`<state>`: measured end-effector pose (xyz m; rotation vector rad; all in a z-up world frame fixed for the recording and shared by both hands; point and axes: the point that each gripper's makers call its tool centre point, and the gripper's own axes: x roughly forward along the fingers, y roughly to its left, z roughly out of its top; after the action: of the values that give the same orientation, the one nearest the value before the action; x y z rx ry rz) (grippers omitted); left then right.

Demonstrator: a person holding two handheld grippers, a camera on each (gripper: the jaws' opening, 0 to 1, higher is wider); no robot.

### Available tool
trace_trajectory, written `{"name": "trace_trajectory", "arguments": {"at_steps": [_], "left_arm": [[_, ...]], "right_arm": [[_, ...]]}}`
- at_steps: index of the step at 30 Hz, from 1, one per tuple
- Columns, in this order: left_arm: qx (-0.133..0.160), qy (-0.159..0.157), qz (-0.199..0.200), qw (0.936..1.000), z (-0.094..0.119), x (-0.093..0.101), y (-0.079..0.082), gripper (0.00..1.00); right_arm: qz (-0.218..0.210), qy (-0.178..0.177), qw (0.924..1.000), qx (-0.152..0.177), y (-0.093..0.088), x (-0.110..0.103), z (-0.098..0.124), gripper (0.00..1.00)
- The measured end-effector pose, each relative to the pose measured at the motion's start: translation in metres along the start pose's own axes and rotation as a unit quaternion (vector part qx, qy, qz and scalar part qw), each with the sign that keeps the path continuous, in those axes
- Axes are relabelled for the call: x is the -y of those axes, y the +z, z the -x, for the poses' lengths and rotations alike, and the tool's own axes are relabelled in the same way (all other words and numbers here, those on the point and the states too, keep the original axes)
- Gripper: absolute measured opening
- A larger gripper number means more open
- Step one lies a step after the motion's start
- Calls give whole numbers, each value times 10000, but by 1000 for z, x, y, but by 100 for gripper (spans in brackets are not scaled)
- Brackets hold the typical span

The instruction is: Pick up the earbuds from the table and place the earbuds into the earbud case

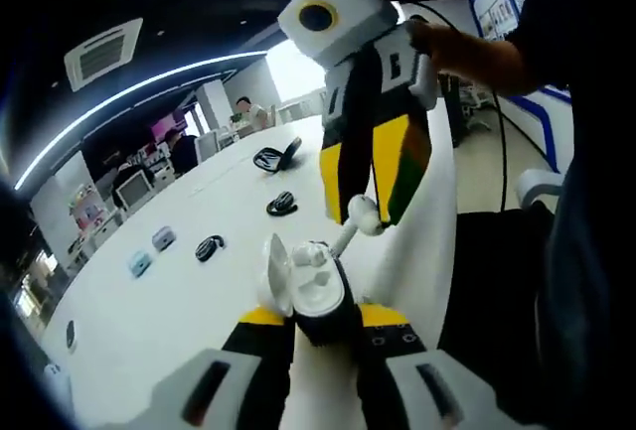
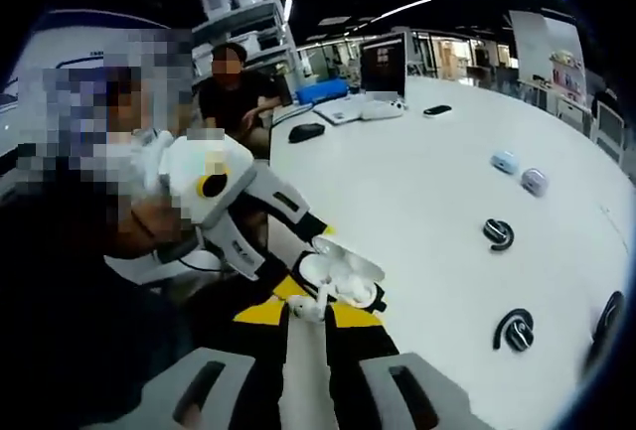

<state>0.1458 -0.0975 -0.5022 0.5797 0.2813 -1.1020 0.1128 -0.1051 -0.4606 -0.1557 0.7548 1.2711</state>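
Along the white table's [image 2: 437, 182] far edge sit a monitor [image 2: 383, 65], keyboard [image 2: 343, 109] and dark mouse [image 2: 306, 132] — a phone [image 2: 436, 109] lies beside them.
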Motion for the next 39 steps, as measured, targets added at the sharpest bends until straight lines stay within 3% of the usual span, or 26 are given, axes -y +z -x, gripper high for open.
{"name": "trace_trajectory", "arguments": {"at_steps": [6,15,30,39], "left_arm": [[-85,3,-206,9998,-1,0,2,25],[-297,-10,-660,9974,-4,1,4,25],[-521,-18,-1063,9930,-7,3,7,25],[-558,-9,-1162,9917,-7,3,7,25]], "right_arm": [[-231,210,9992,-267,3,8,-1,14],[-584,484,9954,-581,0,4,-2,14],[-1047,571,9871,-1071,-6,5,1,14],[-1061,568,9859,-1163,-6,3,-1,15]]}}
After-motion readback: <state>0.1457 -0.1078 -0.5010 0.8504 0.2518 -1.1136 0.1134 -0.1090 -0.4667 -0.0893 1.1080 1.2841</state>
